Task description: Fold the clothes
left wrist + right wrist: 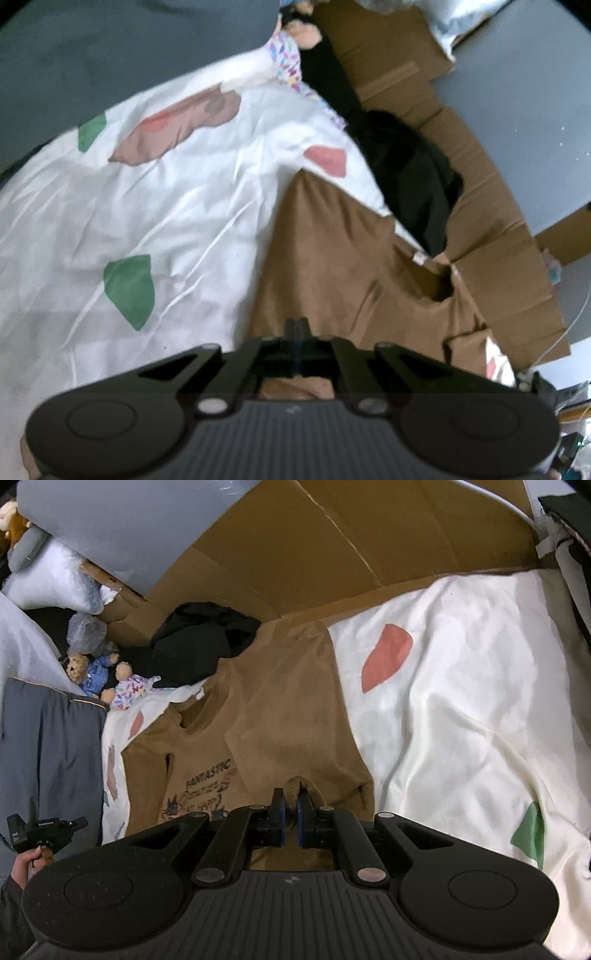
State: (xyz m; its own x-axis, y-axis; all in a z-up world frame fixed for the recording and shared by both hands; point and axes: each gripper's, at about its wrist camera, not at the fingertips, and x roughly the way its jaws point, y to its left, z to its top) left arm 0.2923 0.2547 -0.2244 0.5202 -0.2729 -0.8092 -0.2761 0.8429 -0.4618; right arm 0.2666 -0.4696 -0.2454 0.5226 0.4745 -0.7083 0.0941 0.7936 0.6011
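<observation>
Tongs, right [290,799] pinching brown shirt [288,709] fabric, left [296,325] clenched, are needing level, taut carrying across bed sheet [461,686] edge.

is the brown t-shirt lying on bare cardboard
No, the brown t-shirt lies mostly on the white bedsheet with coloured patches.

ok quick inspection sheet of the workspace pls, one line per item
surface: white bedsheet with red, green and brown patches, wrinkled
job's things: brown printed t-shirt lying on the sheet
clutter: crumpled black garment; two small teddy bears; flattened brown cardboard
grippers: right tongs shut on a fold of the t-shirt; left tongs shut over the t-shirt, grip not discernible
cables: thin white cable at top right
surroundings: white pillow, grey wall
</observation>
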